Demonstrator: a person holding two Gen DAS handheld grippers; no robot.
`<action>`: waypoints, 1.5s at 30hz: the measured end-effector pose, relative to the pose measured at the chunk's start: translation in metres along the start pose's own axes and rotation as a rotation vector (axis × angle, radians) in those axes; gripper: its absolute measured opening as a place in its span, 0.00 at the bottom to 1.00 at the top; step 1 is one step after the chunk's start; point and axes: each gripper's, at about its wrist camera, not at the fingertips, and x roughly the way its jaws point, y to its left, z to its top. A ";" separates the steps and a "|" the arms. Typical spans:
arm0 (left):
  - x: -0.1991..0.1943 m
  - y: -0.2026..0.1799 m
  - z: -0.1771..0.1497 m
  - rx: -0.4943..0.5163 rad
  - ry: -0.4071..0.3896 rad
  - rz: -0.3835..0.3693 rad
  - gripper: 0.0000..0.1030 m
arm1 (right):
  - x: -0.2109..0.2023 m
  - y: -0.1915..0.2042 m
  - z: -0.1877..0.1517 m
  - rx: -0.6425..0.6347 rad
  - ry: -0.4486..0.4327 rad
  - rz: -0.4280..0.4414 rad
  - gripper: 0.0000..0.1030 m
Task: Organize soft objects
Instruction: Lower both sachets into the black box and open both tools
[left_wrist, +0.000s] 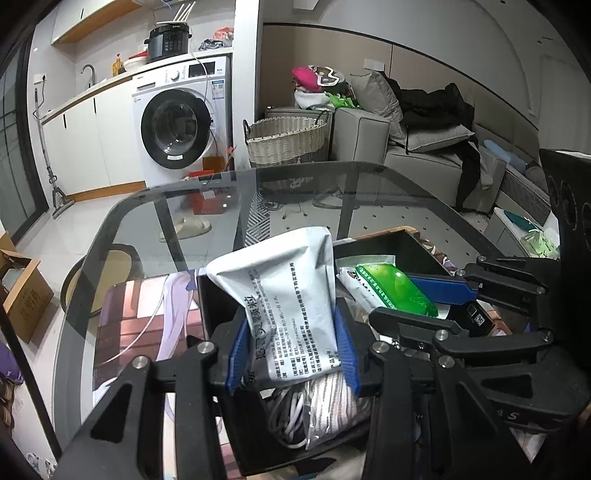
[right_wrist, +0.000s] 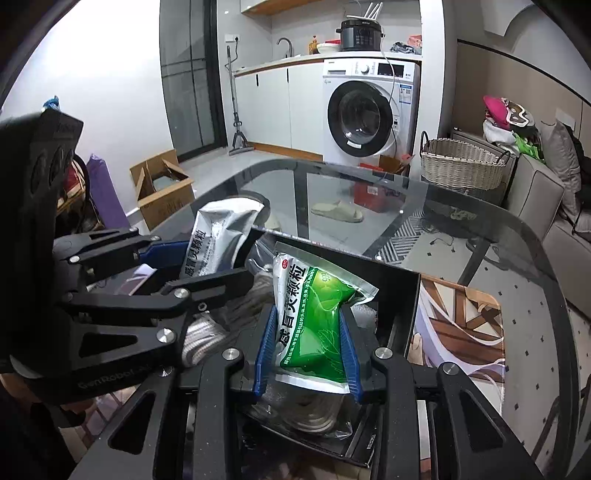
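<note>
My left gripper (left_wrist: 293, 350) is shut on a white-grey pouch (left_wrist: 280, 295) with black print, held upright over a black open box (left_wrist: 373, 243). My right gripper (right_wrist: 308, 354) is shut on a green and white pouch (right_wrist: 314, 317), also upright above the same black box (right_wrist: 402, 295). In the left wrist view the right gripper (left_wrist: 413, 302) comes in from the right with the green pouch (left_wrist: 395, 291). The right wrist view has the left gripper (right_wrist: 207, 258) at its left with the white-grey pouch (right_wrist: 221, 232). Bagged white cords (left_wrist: 317, 410) lie in the box under both pouches.
The box stands on a printed mat (right_wrist: 461, 325) on a glass table (left_wrist: 147, 221). Beyond the table are a washing machine (left_wrist: 177, 122), a wicker basket (left_wrist: 288, 136), a grey sofa (left_wrist: 417, 151) piled with clothes, and a cardboard carton (right_wrist: 162, 184) on the floor.
</note>
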 end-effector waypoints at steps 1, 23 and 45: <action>0.001 -0.001 0.000 0.005 0.002 0.002 0.39 | 0.003 0.000 0.000 -0.001 0.010 -0.003 0.32; 0.008 -0.018 -0.002 0.078 0.038 0.073 0.58 | -0.025 -0.017 -0.003 0.024 -0.056 -0.058 0.80; -0.061 -0.012 -0.017 -0.030 -0.082 0.066 1.00 | -0.092 -0.054 -0.039 0.144 -0.129 0.014 0.99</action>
